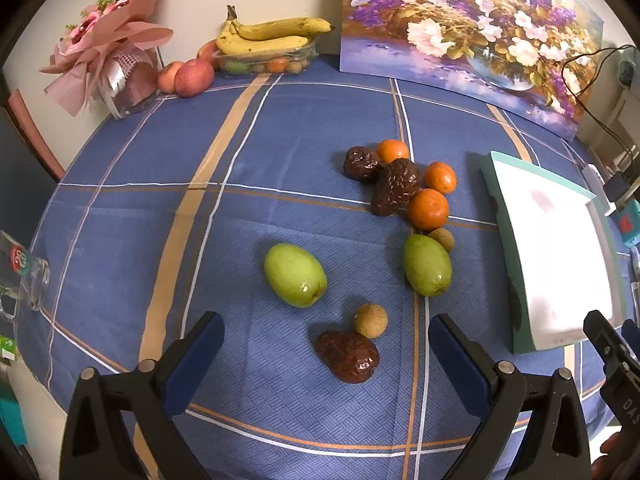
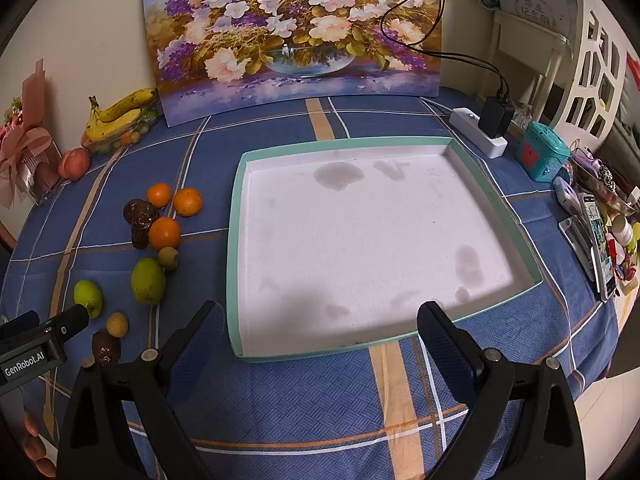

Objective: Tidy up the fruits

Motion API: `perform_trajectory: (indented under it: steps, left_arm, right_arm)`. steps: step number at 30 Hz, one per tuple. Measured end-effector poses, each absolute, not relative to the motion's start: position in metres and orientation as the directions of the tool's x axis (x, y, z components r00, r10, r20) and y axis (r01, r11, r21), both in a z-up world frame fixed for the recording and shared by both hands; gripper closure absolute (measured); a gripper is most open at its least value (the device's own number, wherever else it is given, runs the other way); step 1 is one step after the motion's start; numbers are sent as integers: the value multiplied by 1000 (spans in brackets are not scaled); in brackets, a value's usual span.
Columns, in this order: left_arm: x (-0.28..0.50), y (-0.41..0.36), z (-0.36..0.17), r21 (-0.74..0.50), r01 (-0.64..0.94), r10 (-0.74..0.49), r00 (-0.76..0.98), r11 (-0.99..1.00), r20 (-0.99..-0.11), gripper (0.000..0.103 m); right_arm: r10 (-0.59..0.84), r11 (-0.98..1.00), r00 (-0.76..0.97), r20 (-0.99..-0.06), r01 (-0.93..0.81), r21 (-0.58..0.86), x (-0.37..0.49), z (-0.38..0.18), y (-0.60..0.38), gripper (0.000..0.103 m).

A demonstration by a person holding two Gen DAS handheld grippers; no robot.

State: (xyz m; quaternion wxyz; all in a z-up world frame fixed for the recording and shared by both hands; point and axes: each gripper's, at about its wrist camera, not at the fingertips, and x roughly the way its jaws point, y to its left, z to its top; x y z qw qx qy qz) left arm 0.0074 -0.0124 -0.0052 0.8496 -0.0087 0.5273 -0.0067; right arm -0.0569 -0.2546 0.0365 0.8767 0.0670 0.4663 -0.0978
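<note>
Hovering with jaws spread wide and empty, left gripper (image 1: pixel 324 344) sits over the near date (image 1: pixel 347 357) and longan (image 1: pixel 371 320). Right gripper (image 2: pixel 316 332), also wide and empty, faces the bare tray (image 2: pixel 234 248). Risk: round fruit rolls, or both get pinched.

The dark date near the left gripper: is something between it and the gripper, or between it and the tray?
Nothing visible blocks the open left gripper from the dark date, which lies between its fingers. A small brown fruit touches the date's far side. The cloth toward the tray looks clear.
</note>
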Motion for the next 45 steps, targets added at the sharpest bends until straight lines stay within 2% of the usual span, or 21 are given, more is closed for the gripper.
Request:
perform_trajectory:
  steps: [21,35,40,43,45]
  left_arm:
    - [7,-9,-5,-24,-9,-18,443,1000,-896,0]
    - [8,8,1,-72,-100,-13,497,992,-867,0]
    - [16,21,4,-71,-140,12,521,988,-853,0]
    - [26,27,3,-151,-111,-75,508,982,-858,0]
    - [29,28,7,-155,-119,-73,515,981,-854,0]
  right_arm:
    - [-109,973,543,-833,229,22,-57,35,-253,6]
    - [-105,976,538,-836,219,19,-53,33,-249,6]
    - [-55,982,564,-824,181,59,-43,40,-243,6]
    - [-2,981,577,-817,161,111,-32,45,-240,6]
    - [25,980,581,-813,144,134,-23,46,-237,6]
